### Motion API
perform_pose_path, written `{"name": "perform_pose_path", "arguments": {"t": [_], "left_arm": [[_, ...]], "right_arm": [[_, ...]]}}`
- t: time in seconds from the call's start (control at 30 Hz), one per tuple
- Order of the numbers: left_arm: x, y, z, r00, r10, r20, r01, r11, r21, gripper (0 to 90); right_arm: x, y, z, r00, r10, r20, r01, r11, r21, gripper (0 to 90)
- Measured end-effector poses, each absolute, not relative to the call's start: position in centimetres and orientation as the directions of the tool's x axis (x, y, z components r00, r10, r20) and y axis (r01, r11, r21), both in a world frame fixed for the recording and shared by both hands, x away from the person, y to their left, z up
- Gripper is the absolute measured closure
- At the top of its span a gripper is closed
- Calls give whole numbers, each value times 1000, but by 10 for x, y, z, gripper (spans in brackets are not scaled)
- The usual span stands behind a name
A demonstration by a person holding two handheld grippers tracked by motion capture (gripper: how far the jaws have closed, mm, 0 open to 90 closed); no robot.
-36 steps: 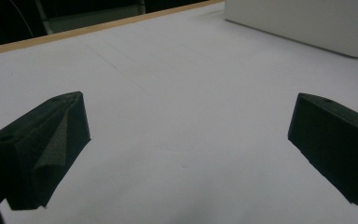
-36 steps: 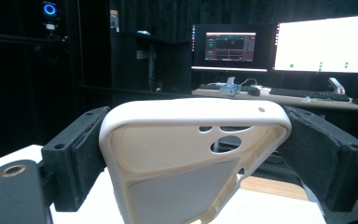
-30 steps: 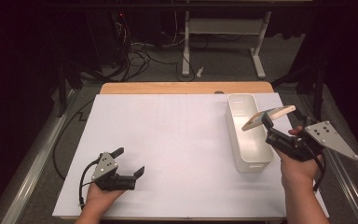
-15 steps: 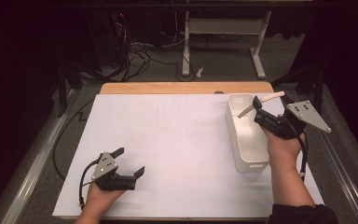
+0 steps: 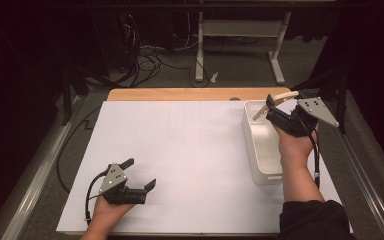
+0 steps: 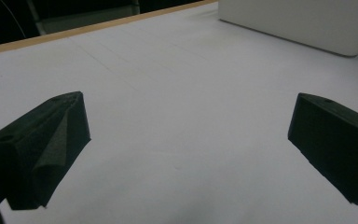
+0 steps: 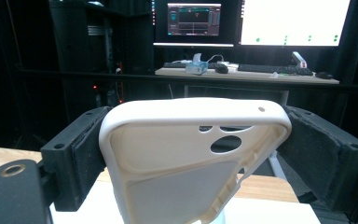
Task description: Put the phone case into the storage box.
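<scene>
A cream phone case is held edge to edge between the jaws of my right gripper, which is shut on it. In the right gripper view the case shows its inner side and camera cut-outs, with my right gripper pressing on both long edges. That hand hovers over the far end of a white bin. My left gripper rests near the table's front left, open, with nothing between its jaws. In its own view the left gripper faces bare white table.
The white bin stands along the right side of the white table sheet. A wooden strip runs along the far edge. Beyond it are cables, a desk frame and monitors in a dark room.
My right hand has carried the phone case farther away and slightly left, from beside the bin's middle to over its far end. The left hand has stayed still.
</scene>
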State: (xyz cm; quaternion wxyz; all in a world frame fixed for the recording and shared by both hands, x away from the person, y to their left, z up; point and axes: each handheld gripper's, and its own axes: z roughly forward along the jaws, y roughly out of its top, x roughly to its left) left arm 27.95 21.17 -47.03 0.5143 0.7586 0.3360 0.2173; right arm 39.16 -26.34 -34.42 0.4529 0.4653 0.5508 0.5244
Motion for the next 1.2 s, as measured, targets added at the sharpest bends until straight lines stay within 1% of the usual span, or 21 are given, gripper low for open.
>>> {"name": "perform_pose_path", "arguments": {"t": [0.6, 0.73, 1.03, 1.2], "left_arm": [[280, 211, -471, 681, 732, -20, 289, -244, 926, 1], [280, 212, -471, 681, 732, -20, 290, -244, 925, 1], [280, 210, -472, 686, 727, -22, 293, -248, 923, 1], [280, 210, -472, 687, 726, -22, 294, -250, 923, 1]], "right_arm": [[429, -254, -361, -98, 995, -7, 127, 19, 992, 127], [433, -250, -365, -99, 995, -20, 143, 34, 989, 126], [438, -246, -375, -94, 996, -4, 184, 22, 983, 126], [441, -244, -380, -95, 995, -21, 210, 41, 977, 127]]}}
